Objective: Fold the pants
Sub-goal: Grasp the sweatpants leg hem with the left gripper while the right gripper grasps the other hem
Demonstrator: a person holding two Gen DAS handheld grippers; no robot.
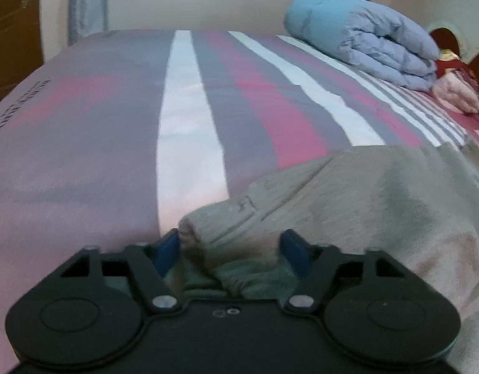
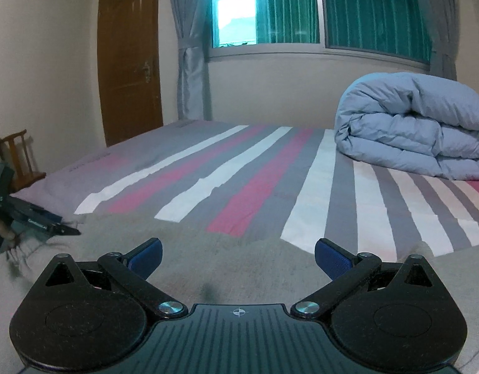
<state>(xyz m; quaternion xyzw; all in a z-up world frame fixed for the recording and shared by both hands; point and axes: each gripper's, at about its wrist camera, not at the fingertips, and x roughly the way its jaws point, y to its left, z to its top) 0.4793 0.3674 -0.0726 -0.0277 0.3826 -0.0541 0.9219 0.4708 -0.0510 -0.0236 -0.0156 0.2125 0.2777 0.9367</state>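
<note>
Gripper work first: my left gripper (image 1: 231, 244) stands about half open over a bunched edge of the grey pants (image 1: 348, 193). Fabric fills the gap between its blue pads (image 1: 167, 249); the left pad touches the bunch, while the right pad appears just clear of it, so I cannot say the cloth is pinched. My right gripper (image 2: 237, 257) is spread wide and holds nothing, hovering low over a flat stretch of the same pants (image 2: 208, 268), with its blue fingertips (image 2: 331, 257) apart from the cloth.

Beneath everything lies the bed, covered by a striped sheet (image 2: 270, 171) in grey, white and pink. The pants lie across its near edge, closest to me, reaching from left to right in both views. At the far right of the bed sits a folded light-blue duvet (image 2: 420, 127), well apart from the pants. Behind the bed, a window (image 2: 301, 6) with greenish panes is flanked by grey-blue curtains (image 2: 191, 62), and a brown wooden door (image 2: 130, 62) stands to the left. A small wooden chair (image 2: 19, 155) shows by the left wall. At the left edge of the right wrist view, my left gripper appears from the side, its tips down at the pants.
</note>
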